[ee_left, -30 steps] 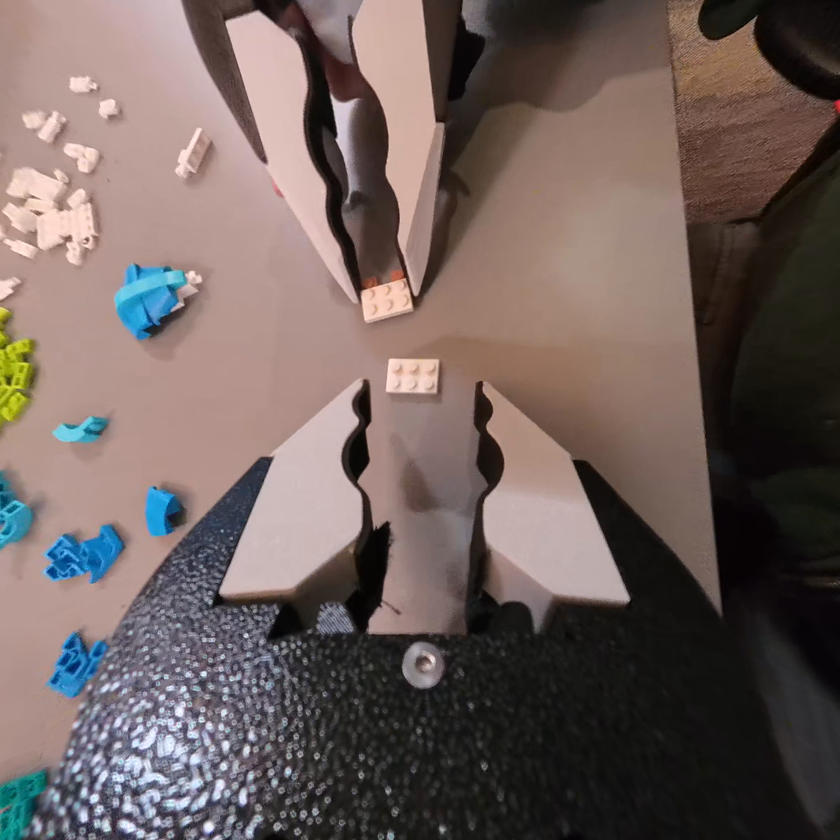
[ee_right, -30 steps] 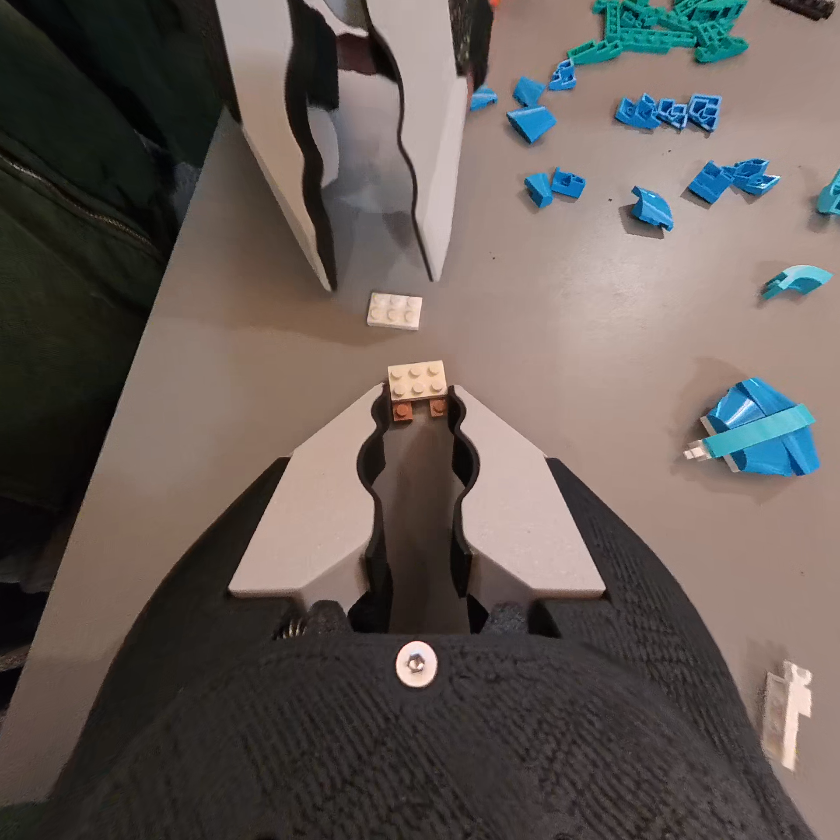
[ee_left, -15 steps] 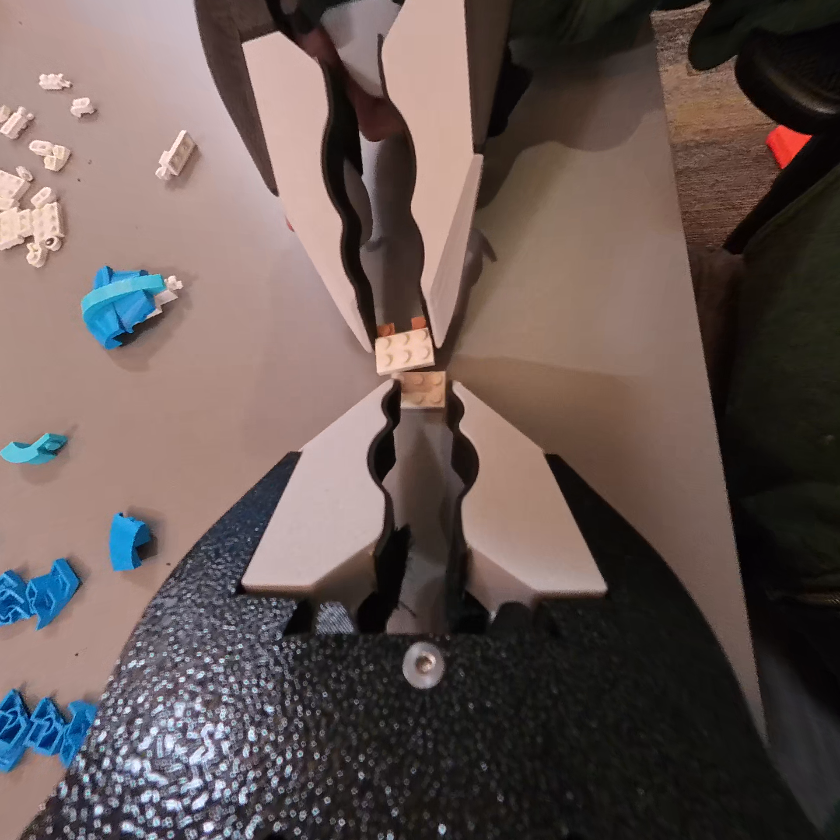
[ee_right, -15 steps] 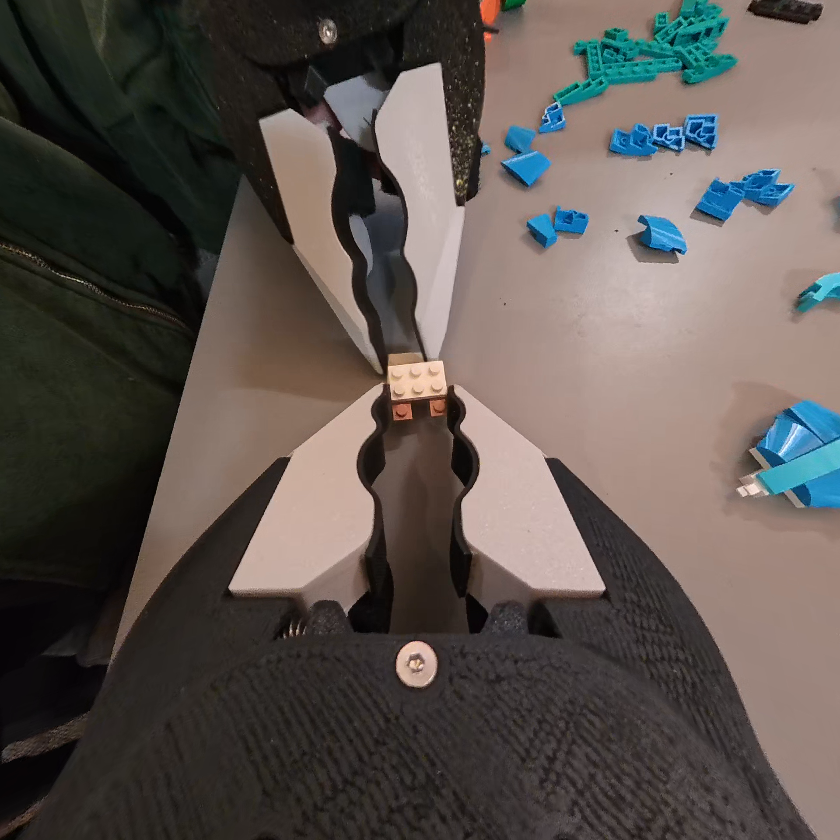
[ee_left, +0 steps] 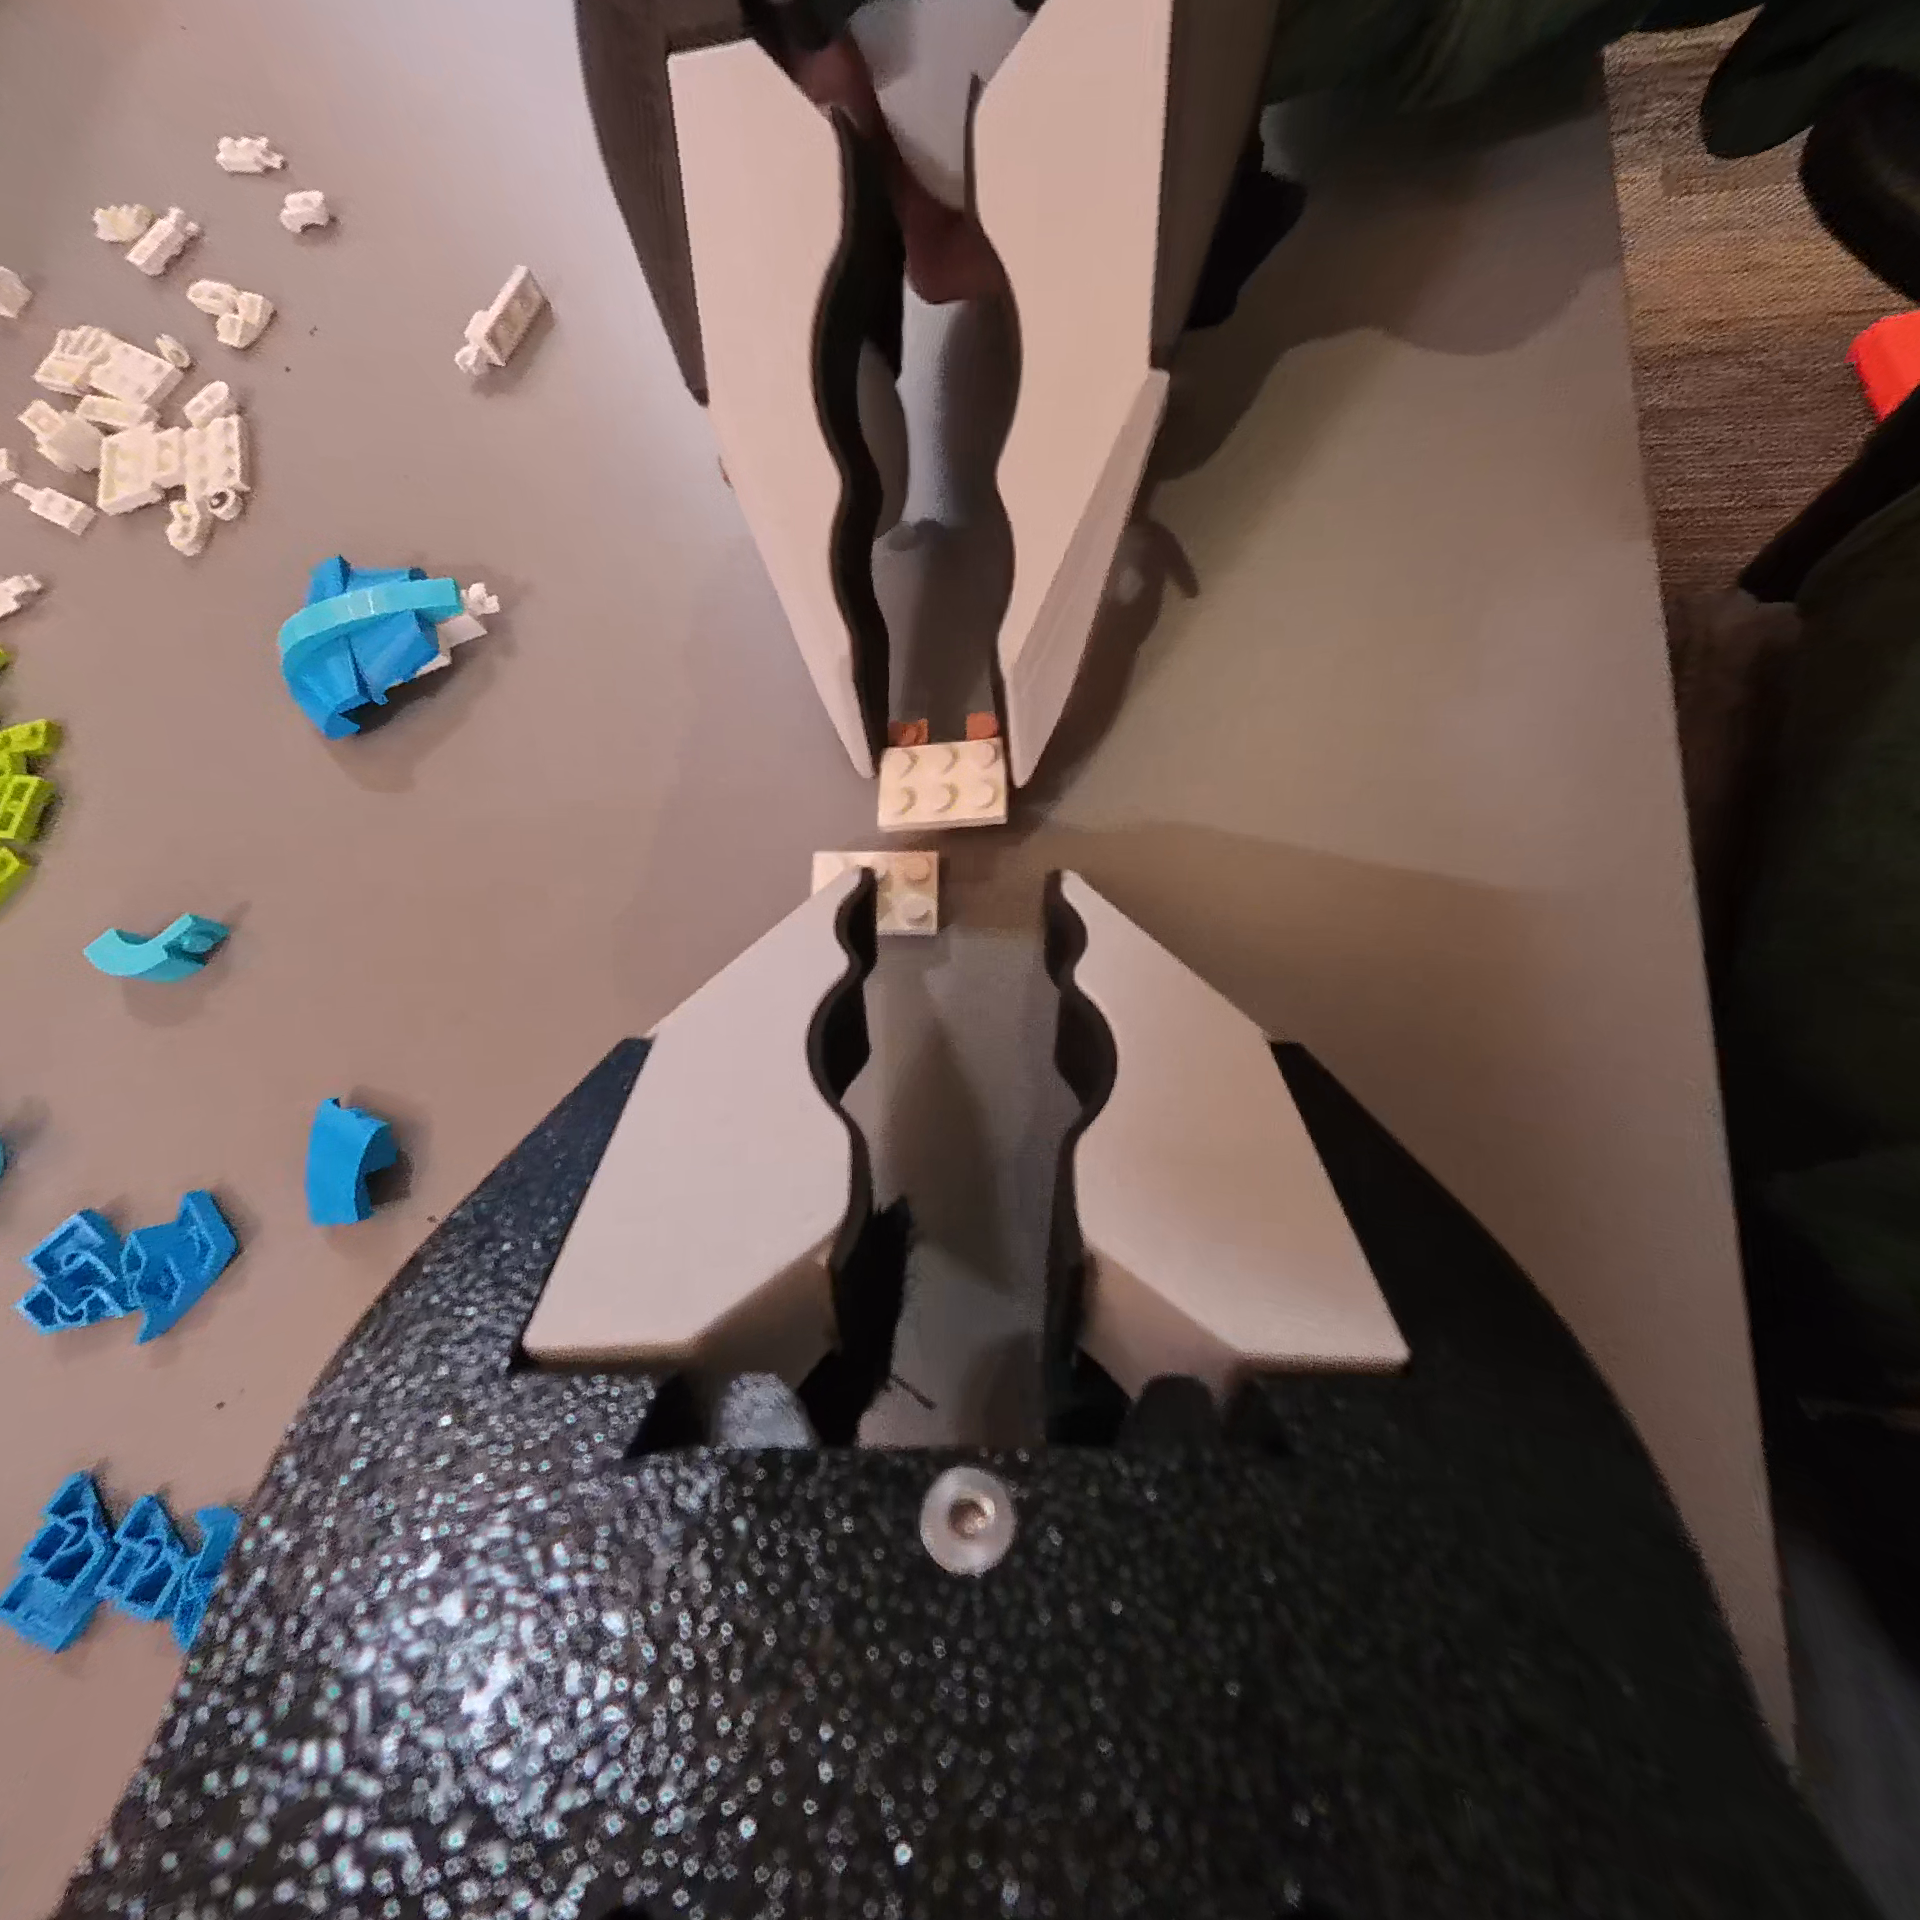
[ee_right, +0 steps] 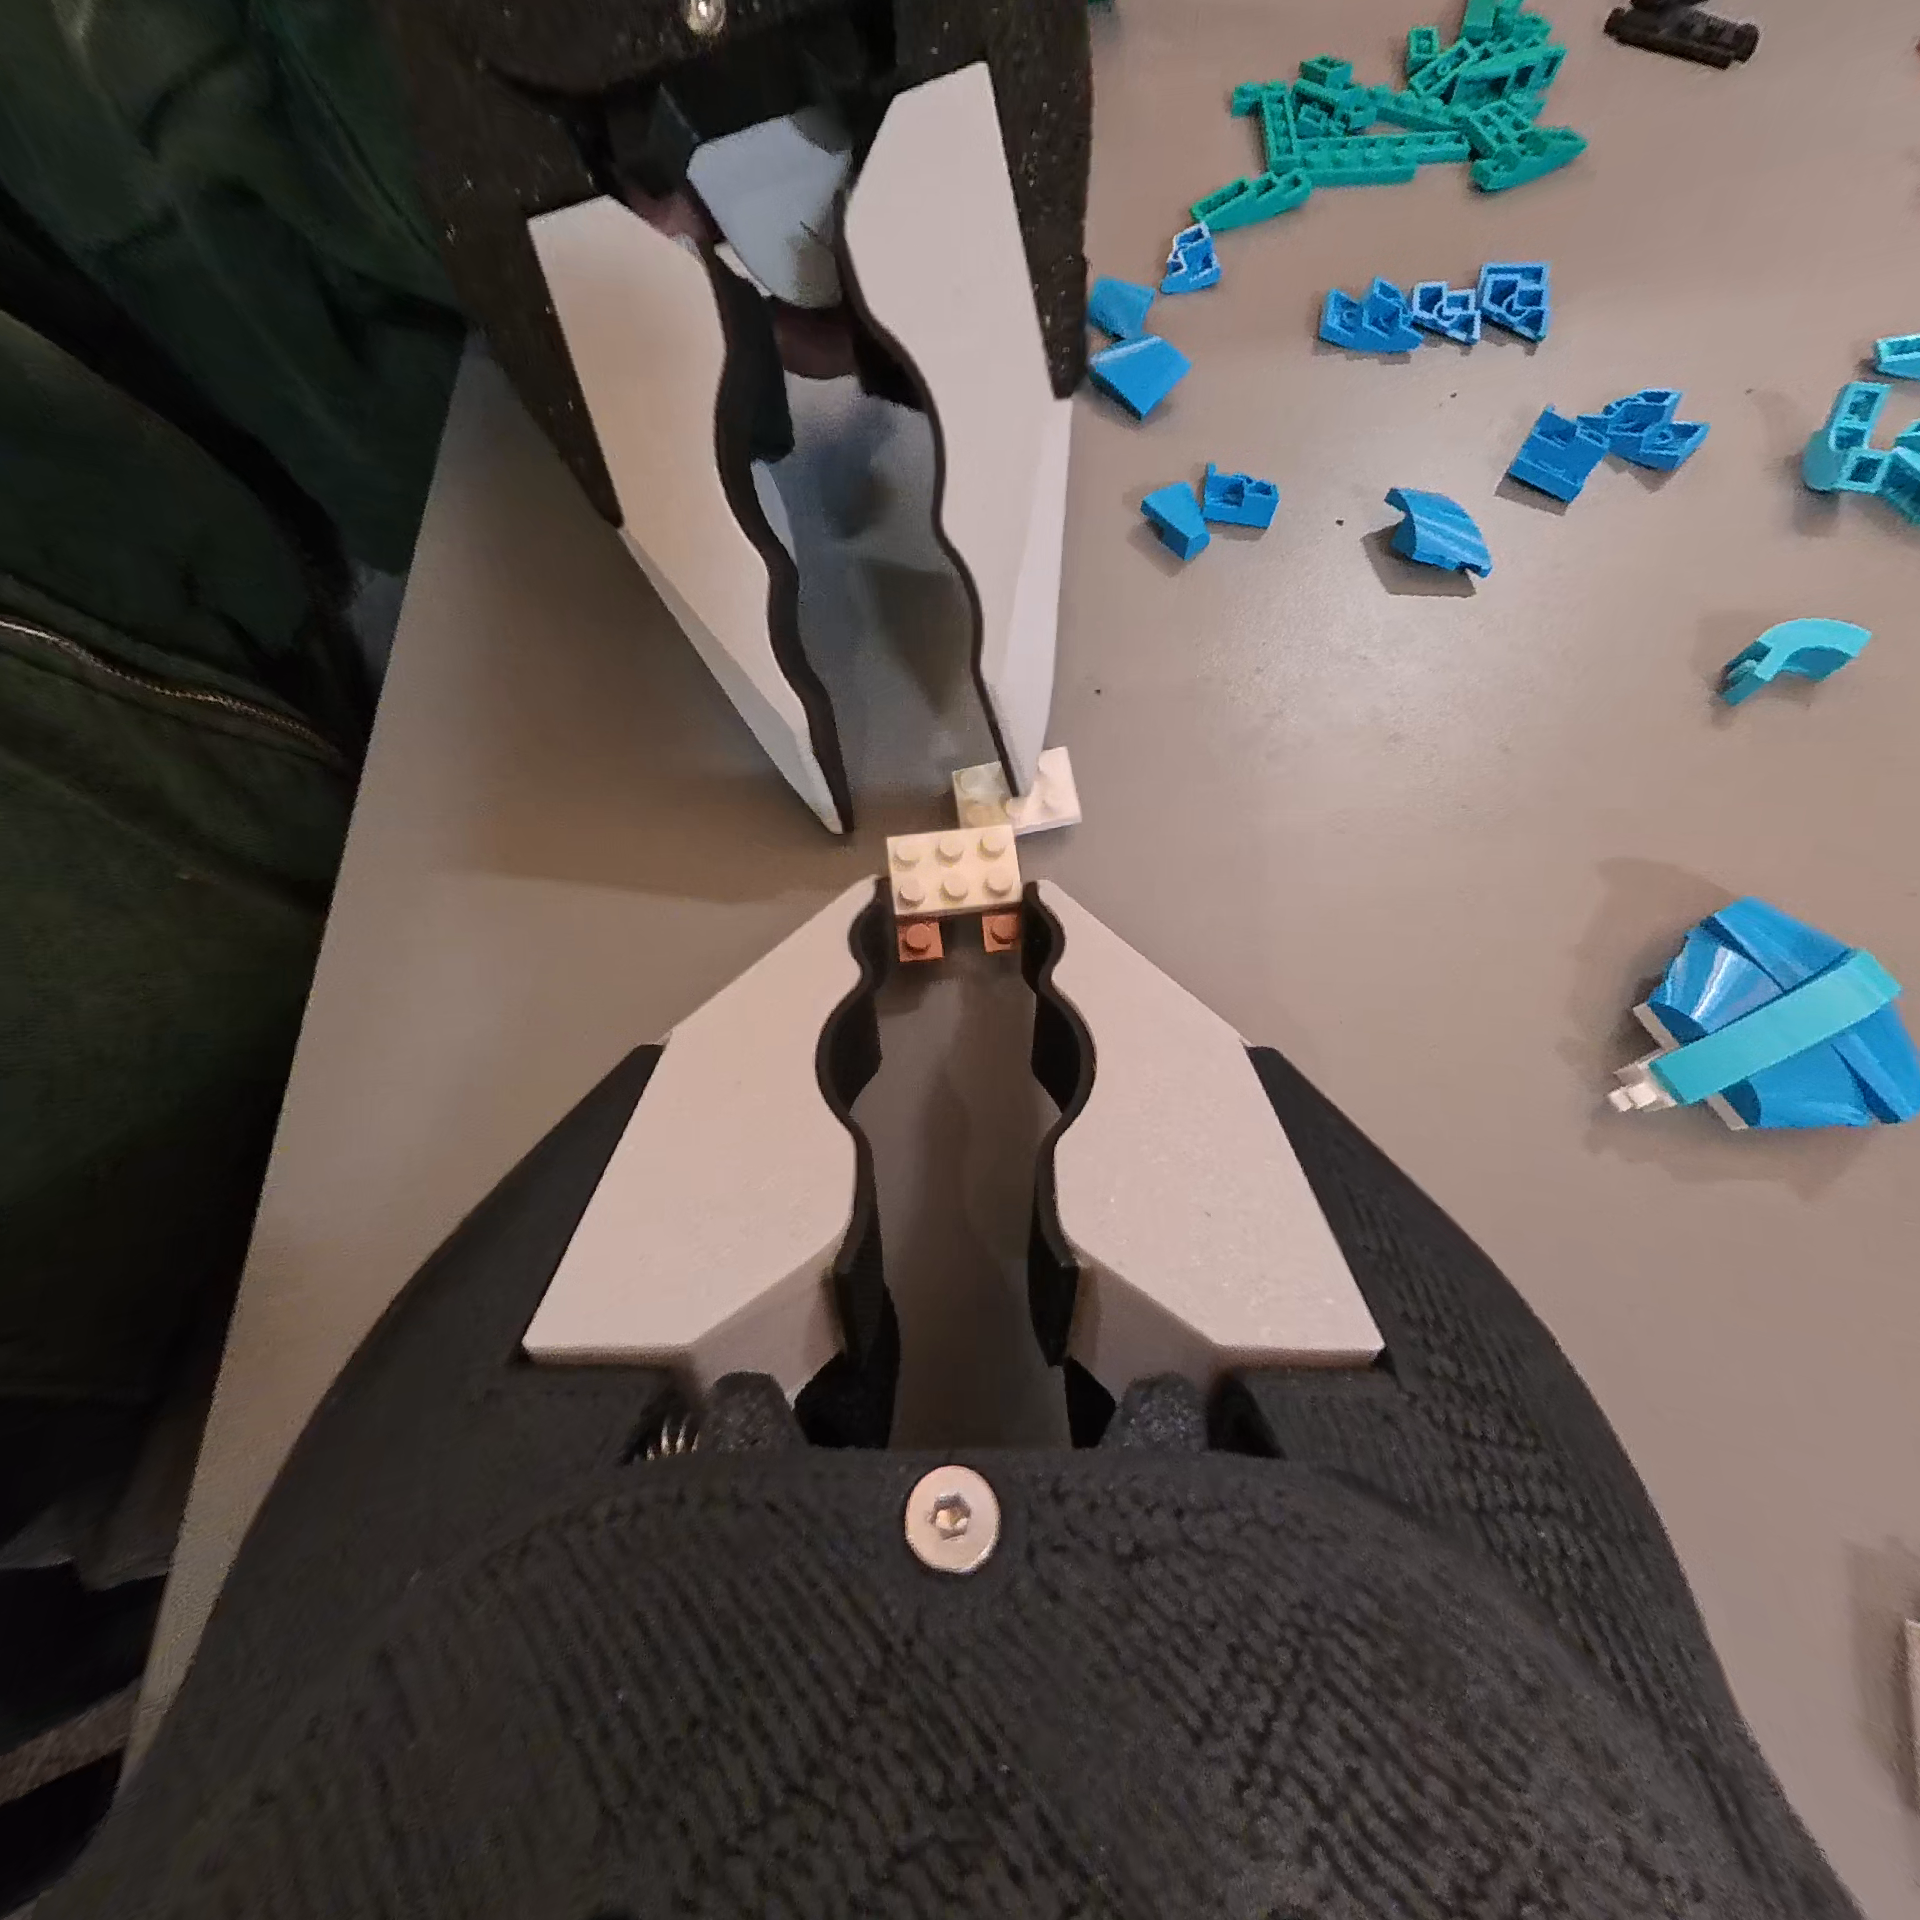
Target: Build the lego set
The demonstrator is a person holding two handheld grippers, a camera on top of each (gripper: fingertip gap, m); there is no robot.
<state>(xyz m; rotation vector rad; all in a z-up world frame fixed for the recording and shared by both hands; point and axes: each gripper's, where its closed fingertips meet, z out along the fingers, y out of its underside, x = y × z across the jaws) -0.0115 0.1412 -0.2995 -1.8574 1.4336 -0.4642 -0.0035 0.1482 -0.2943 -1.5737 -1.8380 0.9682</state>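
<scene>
My right gripper [ee_right: 956,904] pinches a small brick assembly [ee_right: 954,871]: a cream plate with six studs on top and two brown pieces [ee_right: 918,943] under its near edge, my pads pressing its two sides. My left gripper [ee_left: 961,883] faces it tip to tip with its fingers spread and nothing between them; a white plate [ee_left: 904,896] lies flat on the grey table [ee_left: 1351,727], and my left finger's tip [ee_left: 847,894] sits over one end of it. Off to the side of my fingers lie a blue and turquoise build [ee_right: 1766,1029], loose blue pieces [ee_right: 1434,312], teal pieces [ee_right: 1403,114] and white pieces [ee_left: 135,416]. I can read no brand, label or writing on anything.
</scene>
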